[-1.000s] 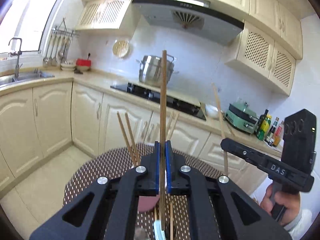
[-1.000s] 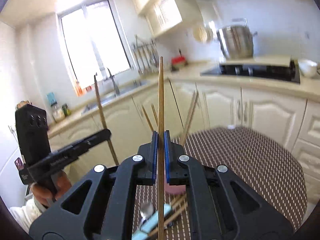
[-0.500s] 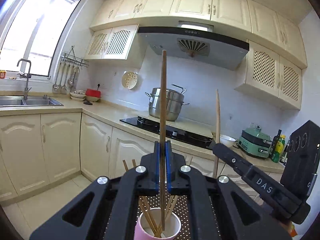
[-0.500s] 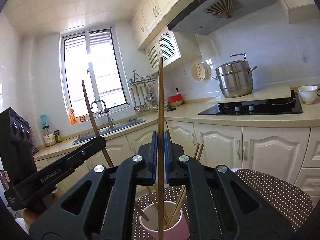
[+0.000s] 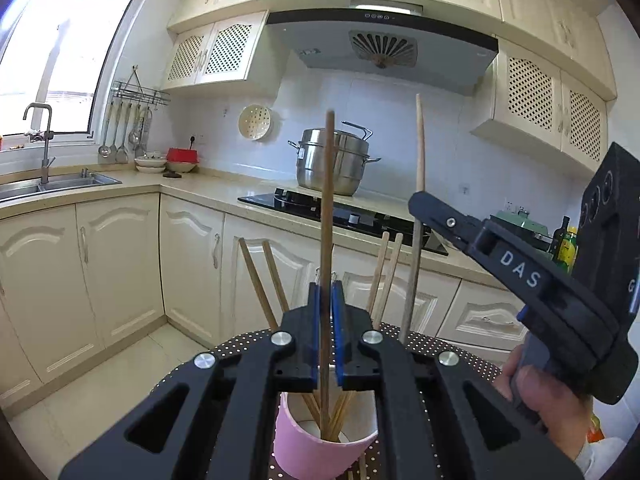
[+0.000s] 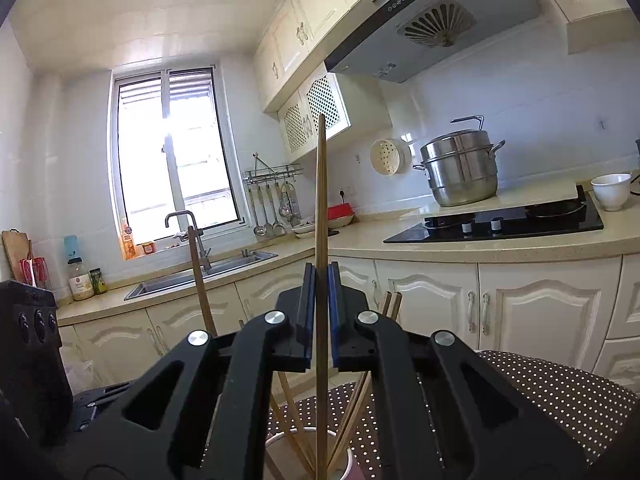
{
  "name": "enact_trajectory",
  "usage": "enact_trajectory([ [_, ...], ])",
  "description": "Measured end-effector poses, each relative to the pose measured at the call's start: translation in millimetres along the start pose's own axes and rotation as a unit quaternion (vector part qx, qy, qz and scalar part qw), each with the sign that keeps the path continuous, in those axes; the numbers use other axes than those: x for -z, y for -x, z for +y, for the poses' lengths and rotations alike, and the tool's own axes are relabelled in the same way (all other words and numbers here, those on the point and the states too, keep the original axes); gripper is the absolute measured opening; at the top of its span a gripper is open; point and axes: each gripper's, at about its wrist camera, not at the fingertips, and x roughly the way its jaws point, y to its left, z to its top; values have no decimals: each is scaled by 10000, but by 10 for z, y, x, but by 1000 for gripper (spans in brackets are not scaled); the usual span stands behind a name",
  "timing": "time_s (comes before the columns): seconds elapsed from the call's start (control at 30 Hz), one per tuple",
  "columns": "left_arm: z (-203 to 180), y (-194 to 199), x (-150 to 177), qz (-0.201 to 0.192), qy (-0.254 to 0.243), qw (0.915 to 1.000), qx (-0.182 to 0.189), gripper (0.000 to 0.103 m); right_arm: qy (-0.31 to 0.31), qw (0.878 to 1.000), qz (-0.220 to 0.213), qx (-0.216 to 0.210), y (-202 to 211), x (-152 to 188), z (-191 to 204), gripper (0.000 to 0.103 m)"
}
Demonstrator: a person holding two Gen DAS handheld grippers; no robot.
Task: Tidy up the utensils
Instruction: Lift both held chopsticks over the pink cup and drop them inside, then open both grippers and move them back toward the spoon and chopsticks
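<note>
We have one chopstick (image 5: 327,216) pinched upright in our left gripper (image 5: 327,336), the blue pads closed on its lower part, and its lower end reaches down into the pink cup (image 5: 320,452), among the chopsticks already standing there. Our right gripper (image 6: 319,320) is closed on a second chopstick (image 6: 320,208) in the same way, also upright; in the right wrist view its lower end runs down to the cup's mouth, though we cannot tell whether the tip is inside or just above the rim. In the left wrist view that second stick stands just right of the cup, with the right gripper's body beyond it.

The cup sits on the dotted surface (image 5: 432,346). Four other sticks lean against its rim, two to the cup's left and two to its right, fanned outward.

We judge these sticks to be light, stiff and thin, wooden by their colour. They will not bend or crush under the pads, but so narrow a shaft can pivot between flat pads if the end strikes something. Hold low on the shaft, near the cup, as we do now: that keeps the lower end steady as it goes in. A grip far up would let the tip wander.

The cup looks light and is loaded with leaning sticks, so a sideways push on the rim could tip it. Best to let each stick go only once its end is well below the rim.
</note>
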Motion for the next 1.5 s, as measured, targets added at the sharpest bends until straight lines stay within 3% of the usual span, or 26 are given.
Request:
enact_trajectory([
  [0.03,4,8,10,5,-14,10000,-1,8,-9,10000,24,7,-14,15,7,7],
  [0.07,7,15,10,37,-5,10000,27,18,-30,10000,60,5,-28,30,9,7],
  [0.1,34,32,7,67,68,9999,84,37,-14,10000,70,7,-34,48,20,7],
  [0.17,86,94,11,-11,212,9997,81,45,61,9999,127,36,-52,84,46,7],
  [0.33,228,307,-7,-116,317,9992,-232,49,94,9996,240,98,12,190,78,7],
  [0.5,416,456,49,-97,122,9929,-1182,53,226,9988,376,194,88,291,164,7],
  [0.73,727,632,114,124,290,9870,-1575,53,387,9970,582,330,148,412,292,7],
  [1.13,935,857,161,212,322,9879,-1501,53,563,9899,1192,525,152,689,403,7],
  [1.5,907,948,219,339,331,9889,-1406,62,508,9893,1261,537,262,711,470,8],
])
